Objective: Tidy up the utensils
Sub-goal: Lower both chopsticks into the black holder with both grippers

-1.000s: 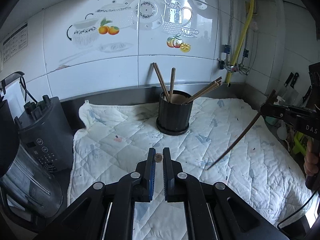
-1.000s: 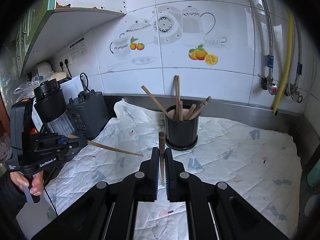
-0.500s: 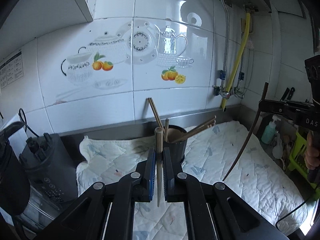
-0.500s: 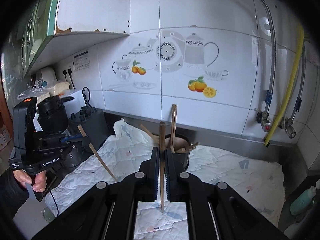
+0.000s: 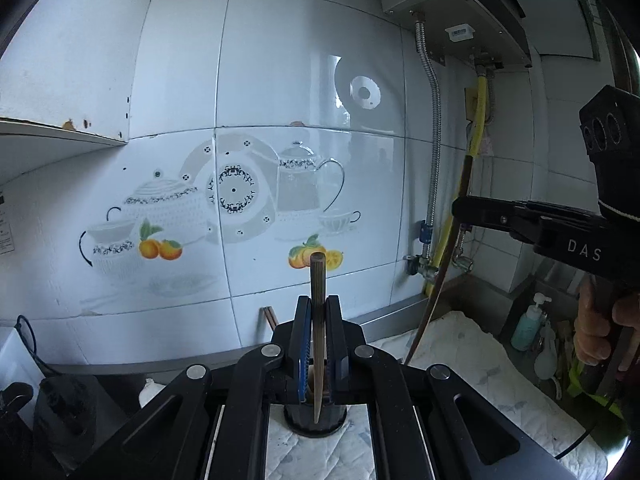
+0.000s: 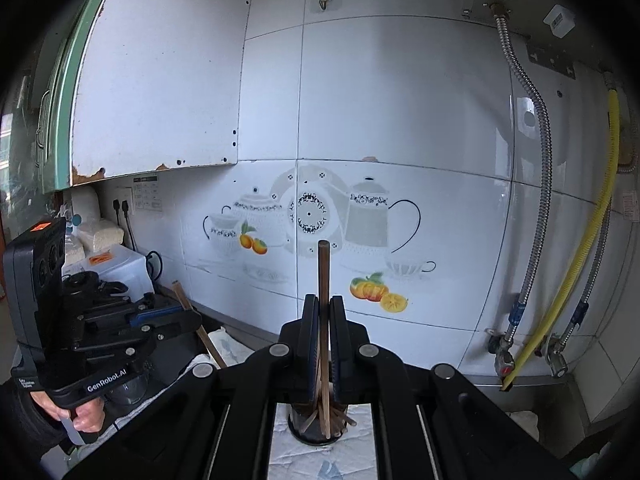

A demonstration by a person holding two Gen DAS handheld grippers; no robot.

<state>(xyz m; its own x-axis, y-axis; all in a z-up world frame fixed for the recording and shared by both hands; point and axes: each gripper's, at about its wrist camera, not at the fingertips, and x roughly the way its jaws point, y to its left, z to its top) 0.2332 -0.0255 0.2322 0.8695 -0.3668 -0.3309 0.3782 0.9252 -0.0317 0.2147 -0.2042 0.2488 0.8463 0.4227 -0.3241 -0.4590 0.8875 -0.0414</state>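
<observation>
Both chopsticks have swung from slanted to upright above the holder. Left wrist: the left hand-held gripper pinches a greenish-brown wooden chopstick, tip over the black cylindrical utensil holder on the quilted white worktop cloth. Right wrist: the right hand-held gripper clamps a dark brown wooden chopstick above the same holder, which already stores several; these two remain to drop.

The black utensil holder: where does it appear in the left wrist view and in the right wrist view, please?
Left wrist view: the black utensil holder is at bottom centre, mostly hidden behind the left gripper, under its chopstick.
Right wrist view: bottom centre, chopsticks inside, below the right gripper.
Shared landmark: the teapot picture on the wall tiles.
</observation>
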